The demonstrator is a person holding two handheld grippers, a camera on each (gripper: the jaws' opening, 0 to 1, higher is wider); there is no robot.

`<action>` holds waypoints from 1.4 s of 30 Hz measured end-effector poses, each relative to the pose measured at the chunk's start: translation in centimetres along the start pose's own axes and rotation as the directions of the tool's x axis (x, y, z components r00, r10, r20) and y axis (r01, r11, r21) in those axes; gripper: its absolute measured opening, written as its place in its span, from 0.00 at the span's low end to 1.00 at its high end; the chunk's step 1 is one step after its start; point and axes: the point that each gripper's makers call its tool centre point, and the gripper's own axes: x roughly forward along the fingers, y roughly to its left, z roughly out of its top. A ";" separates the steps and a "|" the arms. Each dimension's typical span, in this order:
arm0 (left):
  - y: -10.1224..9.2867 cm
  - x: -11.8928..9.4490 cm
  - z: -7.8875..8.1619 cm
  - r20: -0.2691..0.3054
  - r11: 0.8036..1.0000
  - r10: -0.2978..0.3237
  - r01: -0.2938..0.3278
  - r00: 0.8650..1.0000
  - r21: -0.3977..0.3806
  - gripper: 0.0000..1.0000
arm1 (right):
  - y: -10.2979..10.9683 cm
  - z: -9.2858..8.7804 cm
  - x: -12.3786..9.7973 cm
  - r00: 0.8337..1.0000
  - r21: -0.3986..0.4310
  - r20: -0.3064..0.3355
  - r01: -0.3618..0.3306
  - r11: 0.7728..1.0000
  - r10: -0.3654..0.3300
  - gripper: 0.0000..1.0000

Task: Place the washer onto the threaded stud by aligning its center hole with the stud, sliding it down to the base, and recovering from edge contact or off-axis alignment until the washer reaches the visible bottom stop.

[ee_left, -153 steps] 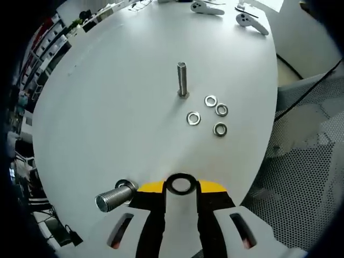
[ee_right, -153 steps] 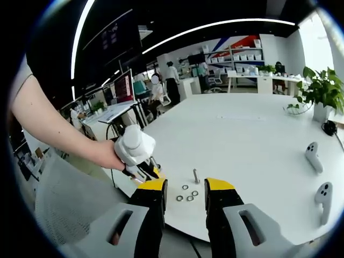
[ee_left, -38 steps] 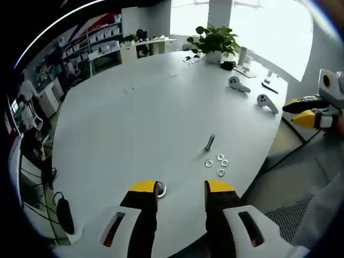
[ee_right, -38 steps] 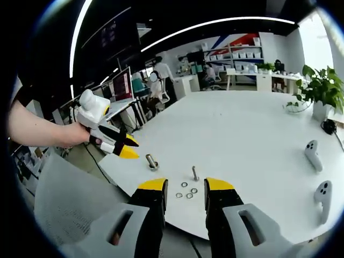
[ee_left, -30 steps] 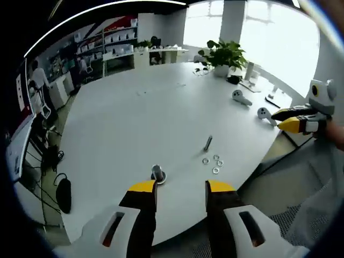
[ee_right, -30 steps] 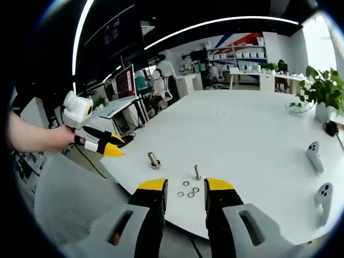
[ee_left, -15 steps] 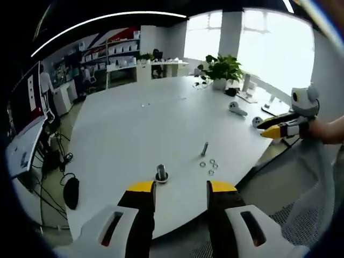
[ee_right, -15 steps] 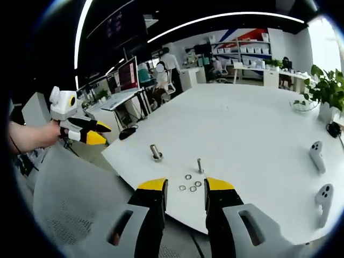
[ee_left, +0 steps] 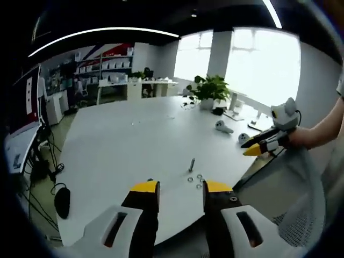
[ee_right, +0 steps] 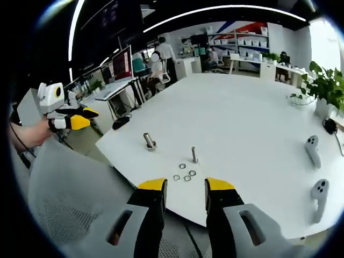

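here both tools are held off the edge of the large white oval tabletop (ee_right: 252,123), each with its yellow-tipped jaws spread and nothing between them. in the right gripper view, the right tool (ee_right: 185,187) looks across the tabletop at a thin upright threaded metal stud (ee_right: 194,154), with four small silver ring washers (ee_right: 184,173) lying loose in a cluster just beside it on the near side, apart from the stud. a thicker, shorter metal stud (ee_right: 148,141) stands to the left, with what seems to be a ring at its base, too small to be sure. the left tool (ee_right: 80,118) shows at the far left of that view, held in a hand (ee_right: 29,134) over a grey mesh chair back (ee_right: 80,188). two white handheld controllers (ee_right: 314,172) lie on the tabletop at the right, and a green potted plant (ee_right: 328,88) stands farther back.

in the left gripper view, the left tool (ee_left: 180,186) faces the same thin stud (ee_left: 192,164) and washers (ee_left: 198,179), and the right tool (ee_left: 258,146) shows at the right.
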 end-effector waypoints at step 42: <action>-1.4 -0.2 0.4 0.027 0.997 -0.065 0.064 0.998 0.053 0.29 | -0.4 -0.6 0.0 0.994 -0.034 -0.101 0.028 0.999 -0.031 0.31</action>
